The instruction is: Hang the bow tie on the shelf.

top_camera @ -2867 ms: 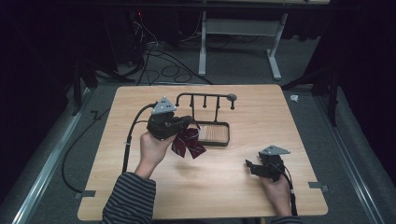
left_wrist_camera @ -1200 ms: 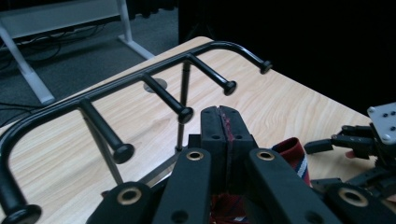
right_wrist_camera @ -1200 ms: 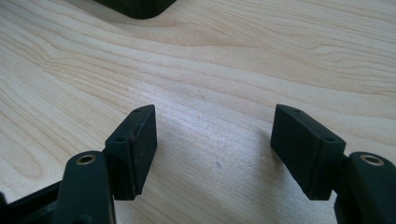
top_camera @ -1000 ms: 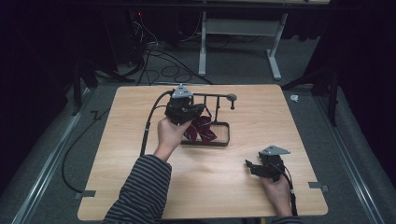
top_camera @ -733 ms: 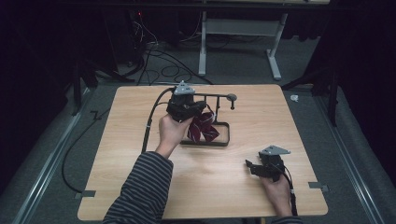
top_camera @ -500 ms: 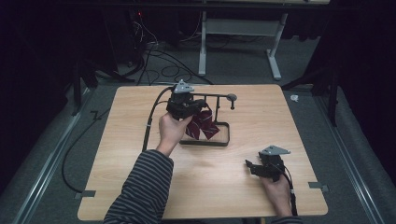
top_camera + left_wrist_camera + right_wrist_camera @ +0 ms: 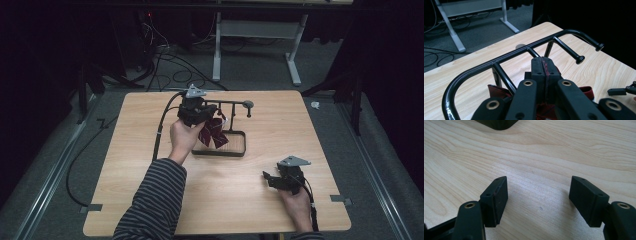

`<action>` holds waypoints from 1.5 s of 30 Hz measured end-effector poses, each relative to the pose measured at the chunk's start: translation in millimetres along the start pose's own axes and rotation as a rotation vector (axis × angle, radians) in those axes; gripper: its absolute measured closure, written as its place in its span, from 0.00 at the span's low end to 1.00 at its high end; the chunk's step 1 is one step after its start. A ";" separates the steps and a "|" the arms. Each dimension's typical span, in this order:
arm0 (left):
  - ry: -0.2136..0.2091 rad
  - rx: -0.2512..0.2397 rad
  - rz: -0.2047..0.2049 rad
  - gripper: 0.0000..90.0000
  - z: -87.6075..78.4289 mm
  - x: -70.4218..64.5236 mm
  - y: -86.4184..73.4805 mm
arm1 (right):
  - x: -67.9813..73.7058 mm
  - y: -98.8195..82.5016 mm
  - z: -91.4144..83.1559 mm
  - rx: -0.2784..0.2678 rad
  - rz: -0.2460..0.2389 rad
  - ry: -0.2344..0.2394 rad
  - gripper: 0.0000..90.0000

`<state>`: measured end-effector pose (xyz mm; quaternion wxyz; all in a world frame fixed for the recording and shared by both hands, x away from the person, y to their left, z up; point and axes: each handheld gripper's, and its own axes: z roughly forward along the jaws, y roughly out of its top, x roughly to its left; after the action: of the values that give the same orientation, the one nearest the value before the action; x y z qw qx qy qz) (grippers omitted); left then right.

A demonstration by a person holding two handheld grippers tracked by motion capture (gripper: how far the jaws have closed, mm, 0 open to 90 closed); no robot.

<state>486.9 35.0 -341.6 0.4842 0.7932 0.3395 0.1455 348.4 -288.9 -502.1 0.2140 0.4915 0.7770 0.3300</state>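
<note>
Dark red bow tie (image 7: pixel 212 134) is pinched in the left gripper (image 7: pixel 541 65), fingers (image 7: pixel 536 70) fully closed on a fold of the fabric, the rest of the tie hanging below and behind the tips. Black metal rack (image 7: pixel 506 58) sits directly ahead of the fingertips: its top rail runs crosswise to the fingers, pegs (image 7: pixel 567 50) pointing out toward the far right. In the high view the tie hangs over the rack's base frame (image 7: pixel 235 152), just on the near side of the rail. My read: next move is forward and over the rail, so tie clearance above the rail matters. Right gripper (image 7: pixel 272 179) rests well apart on the surface (image 7: pixel 150 200), fingers (image 7: pixel 496 195) wide, nothing between them; left hand is clearly the nearer one
</note>
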 end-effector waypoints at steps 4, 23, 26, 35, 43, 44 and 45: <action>0.005 -0.001 0.008 0.99 1.2 -2.9 0.2 | 0.0 0.0 0.0 0.000 0.000 0.000 0.36; 0.017 -0.001 0.021 0.90 0.1 -6.7 2.0 | -0.6 0.0 0.0 -0.002 -0.001 0.002 0.36; 0.014 0.003 0.023 0.86 -3.8 -6.6 0.5 | -0.5 0.0 0.0 -0.002 0.000 0.002 0.36; 0.006 -0.019 0.012 0.72 -18.7 -6.1 -9.3 | 0.1 0.0 0.0 0.000 0.001 0.000 0.36; 0.012 -0.034 0.038 0.70 -35.8 -11.9 -8.4 | -0.1 0.0 0.1 -0.001 -0.002 -0.001 0.36; 0.012 -0.037 0.038 0.70 -36.6 -11.5 -8.7 | -0.1 0.0 0.1 -0.001 -0.002 -0.001 0.36; 0.014 -0.037 0.037 0.70 -37.8 -11.2 -9.1 | 0.0 0.0 0.1 -0.001 -0.002 -0.001 0.36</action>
<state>454.0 55.4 -329.9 0.4935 0.7892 0.3255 0.1662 348.5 -288.9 -502.2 0.2148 0.4909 0.7771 0.3300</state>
